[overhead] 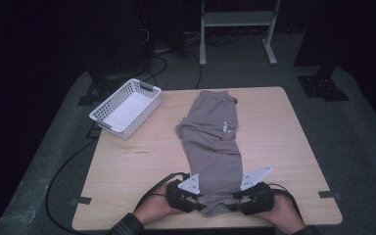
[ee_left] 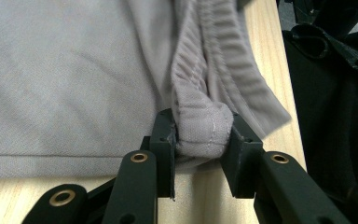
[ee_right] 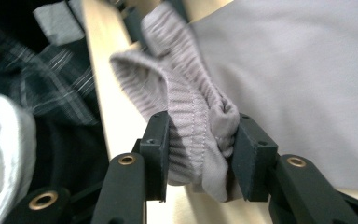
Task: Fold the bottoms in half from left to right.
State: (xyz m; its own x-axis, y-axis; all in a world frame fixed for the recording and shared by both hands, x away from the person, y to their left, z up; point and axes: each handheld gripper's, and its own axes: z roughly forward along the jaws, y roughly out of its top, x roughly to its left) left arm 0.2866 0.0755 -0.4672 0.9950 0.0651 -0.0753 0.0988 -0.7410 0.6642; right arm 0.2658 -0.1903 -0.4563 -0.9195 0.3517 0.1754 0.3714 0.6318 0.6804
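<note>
A square wooden table [overhead: 127, 171] with a pale, smooth top and rounded corners carries everything. Down its middle lies a pair of taupe trousers [overhead: 213, 142], soft matte knit cloth, folded into a long narrow strip whose long axis runs near to far, leaning slightly right at the far end. The legs point to the far edge, where the cloth is loosely rumpled and a small pale print shows on the right; the ribbed elastic waistband [ee_left: 200, 126] points to the near edge, between the person's hands. At the far left corner sits a white plastic basket [overhead: 126, 107], rectangular, with lattice walls, set at a slant and well apart from the trousers.

The left gripper [overhead: 188, 196], black with a grey three-cornered plate, is clenched on the left end of the waistband; in the left gripper view its jaws pinch a bunched fold of gathered, stitched rib. The right gripper [overhead: 247, 198] is clamped on the right end; in the right gripper view a thick wad of ribbed band fills the space between its jaws
</note>
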